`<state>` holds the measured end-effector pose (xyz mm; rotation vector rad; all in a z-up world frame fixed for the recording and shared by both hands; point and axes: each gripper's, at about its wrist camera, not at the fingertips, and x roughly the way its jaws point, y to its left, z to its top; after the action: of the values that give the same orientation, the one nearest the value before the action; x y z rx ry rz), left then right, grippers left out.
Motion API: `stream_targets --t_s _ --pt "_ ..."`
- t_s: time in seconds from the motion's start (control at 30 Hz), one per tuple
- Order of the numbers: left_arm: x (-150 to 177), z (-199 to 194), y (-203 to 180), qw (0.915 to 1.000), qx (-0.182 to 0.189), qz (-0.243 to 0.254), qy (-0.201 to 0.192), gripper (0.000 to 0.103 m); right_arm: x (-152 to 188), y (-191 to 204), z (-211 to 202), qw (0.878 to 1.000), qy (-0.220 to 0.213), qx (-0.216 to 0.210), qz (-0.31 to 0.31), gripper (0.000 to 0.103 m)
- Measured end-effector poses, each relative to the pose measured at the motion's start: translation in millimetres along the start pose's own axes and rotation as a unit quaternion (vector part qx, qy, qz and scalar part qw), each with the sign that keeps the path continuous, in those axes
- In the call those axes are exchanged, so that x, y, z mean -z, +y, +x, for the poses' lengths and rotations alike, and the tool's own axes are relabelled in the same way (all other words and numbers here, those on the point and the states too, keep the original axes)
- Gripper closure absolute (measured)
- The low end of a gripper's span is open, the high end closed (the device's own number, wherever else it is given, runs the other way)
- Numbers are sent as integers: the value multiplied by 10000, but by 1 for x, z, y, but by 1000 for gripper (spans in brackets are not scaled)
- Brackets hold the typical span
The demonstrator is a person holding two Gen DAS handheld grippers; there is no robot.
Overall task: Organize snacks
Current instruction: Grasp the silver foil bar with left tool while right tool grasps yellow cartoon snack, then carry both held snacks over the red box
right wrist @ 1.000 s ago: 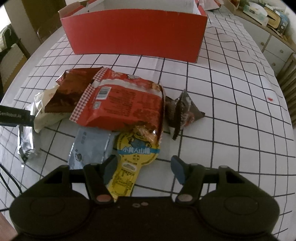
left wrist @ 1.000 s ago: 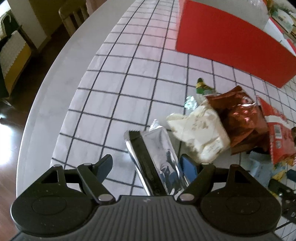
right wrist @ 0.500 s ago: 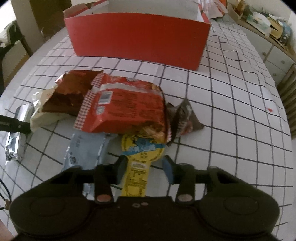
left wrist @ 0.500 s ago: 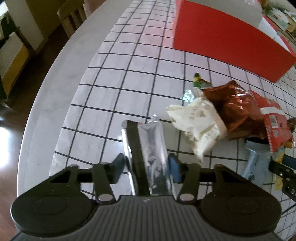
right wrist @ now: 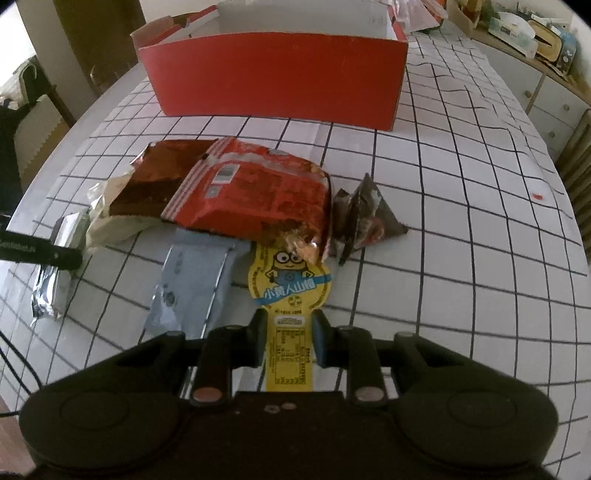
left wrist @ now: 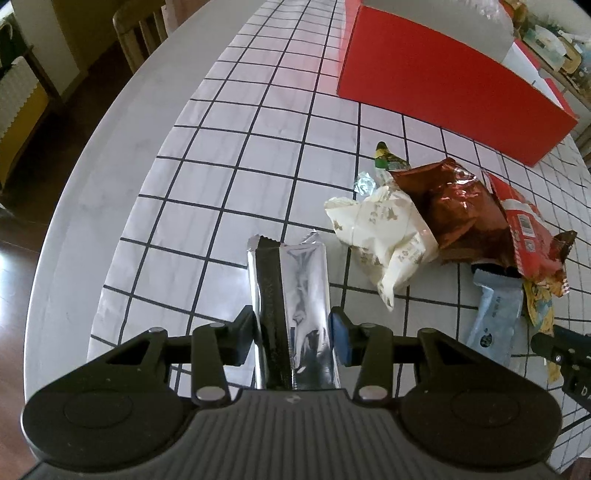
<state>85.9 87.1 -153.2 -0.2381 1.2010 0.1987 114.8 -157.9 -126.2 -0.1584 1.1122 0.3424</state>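
Behind the snack pile (right wrist: 251, 192), the red box (right wrist: 277, 85) stands open, contents unseen.

- The yellow Minion snack packet (right wrist: 291, 291) carries blue-banded Chinese characters reading "小黄人山楂".
- Its lower label is too small to read.
- The red snack bag (right wrist: 255, 192) shows barcode patches, print illegible.

two close wrist views, shared snack pile (left wrist: 436, 221)

Gridded tablecloth (right wrist: 461, 206) — wooden chair (left wrist: 142, 27)
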Motion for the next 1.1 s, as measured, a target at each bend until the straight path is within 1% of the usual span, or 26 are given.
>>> stream_targets --t_s 0.2,0.4,0.7,0.93,1.1 --pt "4 -9 2 10000 57 -6 -51 60 9 -6 -14 9999 0 -79 122 80" --pt "6 -17 3 9998 170 -36 -40 60 8 -7 -27 9997 -100 -119 208 80" --pt "4 -45 10 9991 349 -46 -224 60 10 -17 -54 9990 -252 -179 328 80" --pt "-4 -78 8 9974 525 77 -487 60 -5 -19 -87 9976 -597 -206 269 80" --pt "-17 -110 0 9934 686 247 -880 60 -24 -19 -114 9950 -957 -193 209 80"
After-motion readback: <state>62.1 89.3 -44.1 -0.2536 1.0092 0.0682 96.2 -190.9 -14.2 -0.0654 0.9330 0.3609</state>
